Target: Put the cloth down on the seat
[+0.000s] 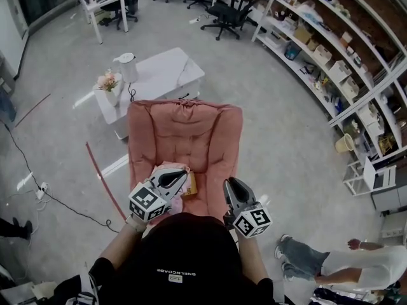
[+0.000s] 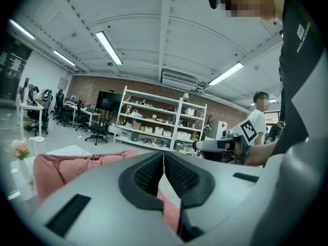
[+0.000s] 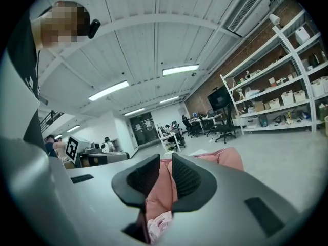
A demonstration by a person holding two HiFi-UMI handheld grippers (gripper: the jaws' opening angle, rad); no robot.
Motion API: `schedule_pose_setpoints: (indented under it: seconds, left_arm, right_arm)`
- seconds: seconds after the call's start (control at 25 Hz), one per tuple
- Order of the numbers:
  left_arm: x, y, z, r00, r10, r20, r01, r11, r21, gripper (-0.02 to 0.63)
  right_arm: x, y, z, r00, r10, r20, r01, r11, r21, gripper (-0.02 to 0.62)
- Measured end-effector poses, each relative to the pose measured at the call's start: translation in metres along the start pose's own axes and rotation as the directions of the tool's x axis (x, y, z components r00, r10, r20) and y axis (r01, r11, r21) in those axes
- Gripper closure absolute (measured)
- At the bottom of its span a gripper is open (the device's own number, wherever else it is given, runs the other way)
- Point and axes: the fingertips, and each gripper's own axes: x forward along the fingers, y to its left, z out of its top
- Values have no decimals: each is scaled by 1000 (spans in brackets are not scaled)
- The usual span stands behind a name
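A pink padded chair [image 1: 184, 135] stands right in front of me. A pale pink cloth [image 1: 175, 203] lies crumpled on the front left of its seat, next to a small orange-brown thing [image 1: 189, 184]. My left gripper [image 1: 181, 175] hangs over that cloth, its jaws shut with nothing between them [image 2: 164, 160]. My right gripper [image 1: 230, 183] hovers over the seat's front right edge. Its jaws [image 3: 166, 163] stand almost together with only a thin slit and hold nothing. The cloth [image 3: 160, 223] shows below them, apart from the pads.
A white low table [image 1: 168, 75] with flowers and a white jug stands behind the chair. Storage shelves [image 1: 331, 56] line the right wall, with office chairs [image 1: 226, 18] at the far end. A power strip and cable [image 1: 38, 190] lie on the floor at left. A person [image 1: 331, 265] stands at lower right.
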Motion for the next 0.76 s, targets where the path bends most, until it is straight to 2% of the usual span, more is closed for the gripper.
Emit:
schedule_pose_setpoints:
  seconds: [0.56,0.76]
  left_arm:
    - [-17,5,-9,998,55,8,-55,998,-26,591]
    - [-17,14,-8,998,61,-1,-61,998,-25,591]
  right_arm:
    - [7,2,-10,999,22,-24,-21,999,39,503]
    - [17,5,-9,999,30,-34,-29,999,20,505]
